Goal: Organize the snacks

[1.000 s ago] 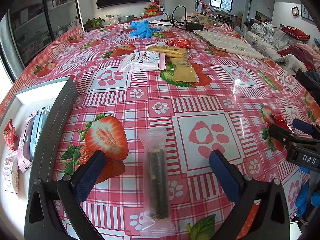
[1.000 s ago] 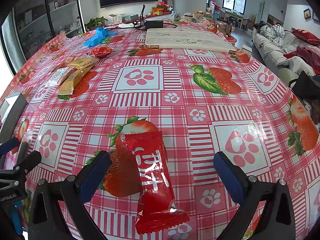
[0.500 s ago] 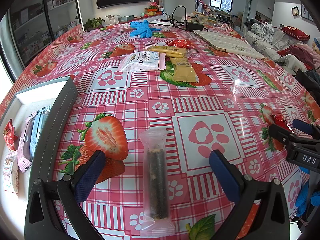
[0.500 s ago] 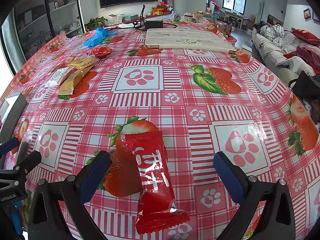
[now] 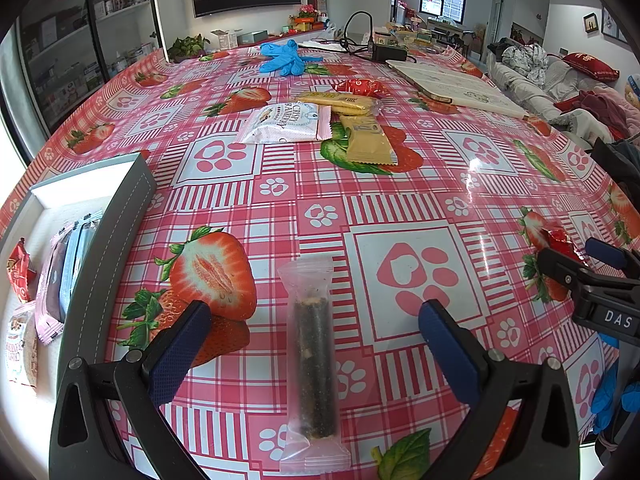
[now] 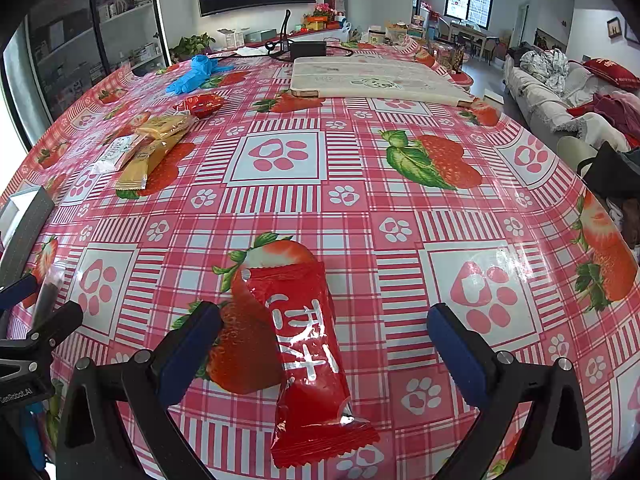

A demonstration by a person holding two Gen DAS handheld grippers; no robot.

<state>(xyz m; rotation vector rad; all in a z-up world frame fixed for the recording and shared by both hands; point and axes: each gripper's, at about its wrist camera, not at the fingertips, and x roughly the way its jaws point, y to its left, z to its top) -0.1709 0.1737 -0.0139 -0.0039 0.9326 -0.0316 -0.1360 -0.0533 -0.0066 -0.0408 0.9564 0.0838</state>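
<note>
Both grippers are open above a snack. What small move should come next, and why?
Probably close the left gripper on the clear-wrapped dark snack bar. The bar lies lengthwise between its open fingers, and the gray box that already holds snacks is just to its left.

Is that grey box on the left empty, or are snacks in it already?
Partly filled. In the left wrist view, several wrapped snacks lie inside the grey box; its far end shows bare white floor.

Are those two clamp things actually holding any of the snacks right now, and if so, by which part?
Nothing is held. The left tool stands open around the clear-wrapped dark snack bar, and the right tool open around the red snack packet; both lie on the table.
</note>
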